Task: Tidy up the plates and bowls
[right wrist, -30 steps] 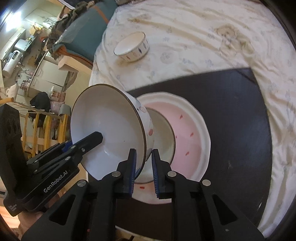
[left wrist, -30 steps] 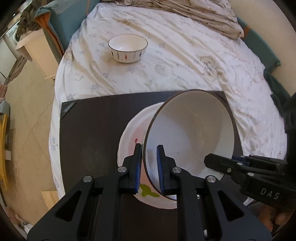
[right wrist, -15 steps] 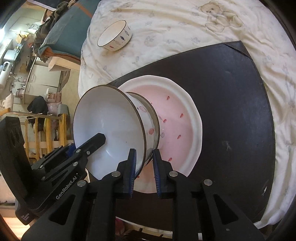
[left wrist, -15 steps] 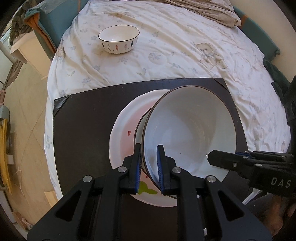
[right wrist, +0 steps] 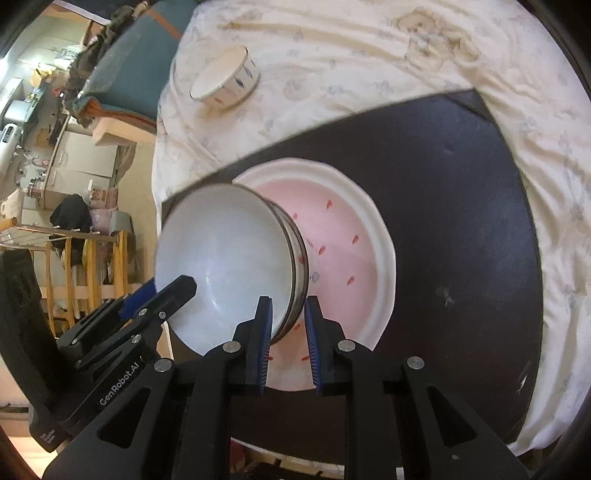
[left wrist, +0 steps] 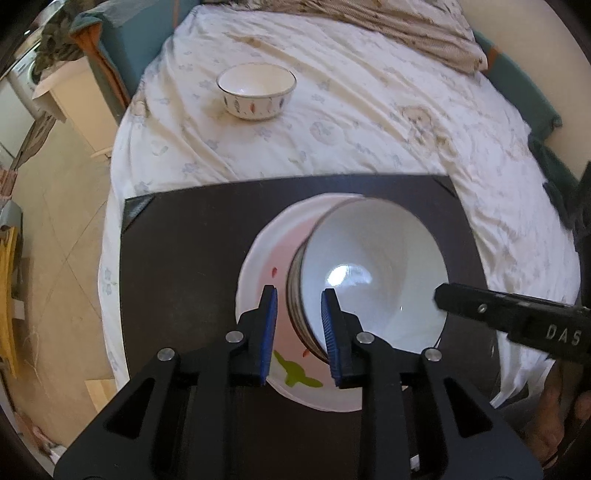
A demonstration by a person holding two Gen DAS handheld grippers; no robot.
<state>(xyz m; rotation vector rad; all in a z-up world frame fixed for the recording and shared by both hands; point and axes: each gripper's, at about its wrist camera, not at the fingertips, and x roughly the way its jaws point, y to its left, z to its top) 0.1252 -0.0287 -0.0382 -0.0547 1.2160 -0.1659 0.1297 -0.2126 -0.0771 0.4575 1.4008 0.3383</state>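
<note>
A large white bowl with a dark rim sits nested in another bowl on a pink plate on the dark mat. My left gripper is open, its jaws astride the bowl's near rim without pinching it. In the right wrist view the same bowl rests on the plate; my right gripper is open astride the opposite rim. A small patterned bowl stands alone on the bedsheet farther back, also in the right wrist view.
The mat lies on a bed covered by a white printed sheet. A beige blanket lies at the far end. A white cabinet and tiled floor are to the left.
Both grippers have lowered the large bowl into the bowl on the plate and opened their jaws, letting go of its rim.
</note>
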